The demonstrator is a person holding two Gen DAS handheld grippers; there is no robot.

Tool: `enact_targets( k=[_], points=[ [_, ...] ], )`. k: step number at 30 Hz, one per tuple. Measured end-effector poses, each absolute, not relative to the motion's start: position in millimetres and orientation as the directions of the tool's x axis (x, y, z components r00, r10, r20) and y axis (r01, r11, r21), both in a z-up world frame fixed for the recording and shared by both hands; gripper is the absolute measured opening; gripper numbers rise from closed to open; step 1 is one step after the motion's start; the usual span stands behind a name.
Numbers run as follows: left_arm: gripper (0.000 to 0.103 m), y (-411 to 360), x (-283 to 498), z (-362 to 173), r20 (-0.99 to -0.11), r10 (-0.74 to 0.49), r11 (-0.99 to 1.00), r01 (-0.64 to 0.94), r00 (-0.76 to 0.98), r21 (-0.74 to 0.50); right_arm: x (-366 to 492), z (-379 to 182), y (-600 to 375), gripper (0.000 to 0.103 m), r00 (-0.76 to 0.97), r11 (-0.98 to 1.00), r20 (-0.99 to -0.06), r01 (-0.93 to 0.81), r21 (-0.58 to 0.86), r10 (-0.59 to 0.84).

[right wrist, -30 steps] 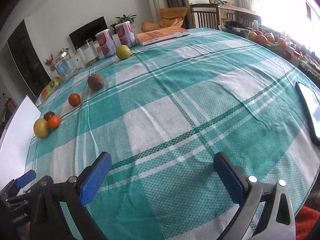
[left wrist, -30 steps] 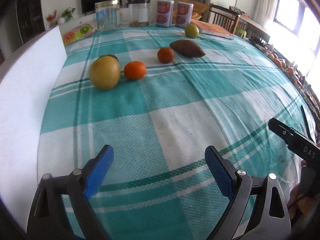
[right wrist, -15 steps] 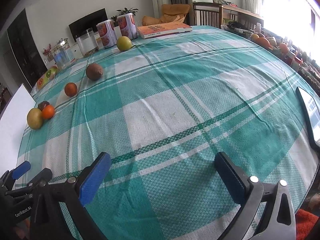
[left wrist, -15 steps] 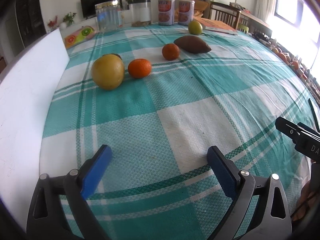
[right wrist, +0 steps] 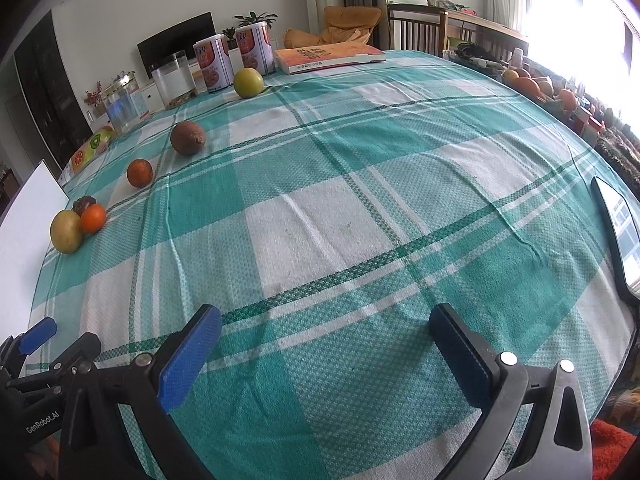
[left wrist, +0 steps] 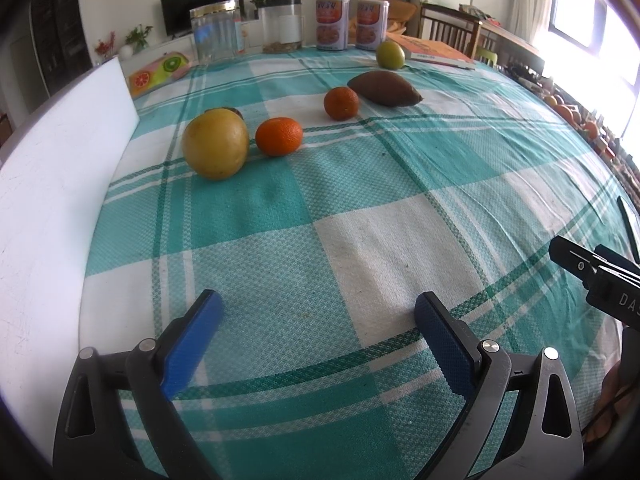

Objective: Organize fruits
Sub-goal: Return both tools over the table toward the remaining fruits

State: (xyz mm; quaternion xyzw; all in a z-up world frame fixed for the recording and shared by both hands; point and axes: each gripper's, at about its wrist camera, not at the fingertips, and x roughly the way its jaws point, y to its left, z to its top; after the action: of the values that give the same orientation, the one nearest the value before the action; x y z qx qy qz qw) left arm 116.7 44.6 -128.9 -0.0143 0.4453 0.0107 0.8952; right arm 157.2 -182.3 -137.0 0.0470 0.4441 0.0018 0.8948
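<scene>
In the left wrist view, the left gripper [left wrist: 318, 320] fills the lower frame, its black arms tipped with blue textured pads spread wide over the woven teal-and-white checked tablecloth [left wrist: 360, 240], holding nothing. In the upper left-centre sits a large round yellow fruit [left wrist: 215, 143], smooth-skinned, with a dimpled orange tangerine [left wrist: 279, 136] just beside it to the right. A small dark fruit [left wrist: 232, 111] peeks from behind the yellow one. Further up, a second tangerine [left wrist: 341, 103] lies close to an elongated, pointed brown fruit [left wrist: 385, 88], and a round green fruit [left wrist: 389, 54] rests near the top, beside an orange book [left wrist: 436, 50]. A flat white board [left wrist: 52, 184] lines the left edge. Two printed cans [left wrist: 350, 23] and clear jars [left wrist: 216, 34] stand along the top.

In the right wrist view, the right gripper [right wrist: 328, 328] at the bottom is likewise spread wide and empty above the cloth. The fruits run diagonally along the left side, from the yellow fruit at mid-left up to the green one near the cans. A dark flat glossy device [right wrist: 616, 240] lies at the right edge.
</scene>
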Motion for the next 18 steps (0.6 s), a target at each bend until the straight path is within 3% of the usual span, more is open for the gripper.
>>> enact_targets(
  k=[18],
  points=[
    [0.098, 49.6, 115.4, -127.5, -0.791, -0.028, 0.998, -0.031, 0.612, -0.059, 157.1, -137.4, -182.2, 0.103, 0.604, 0.996, -0.796, 0.039, 0.081, 0.041]
  ],
)
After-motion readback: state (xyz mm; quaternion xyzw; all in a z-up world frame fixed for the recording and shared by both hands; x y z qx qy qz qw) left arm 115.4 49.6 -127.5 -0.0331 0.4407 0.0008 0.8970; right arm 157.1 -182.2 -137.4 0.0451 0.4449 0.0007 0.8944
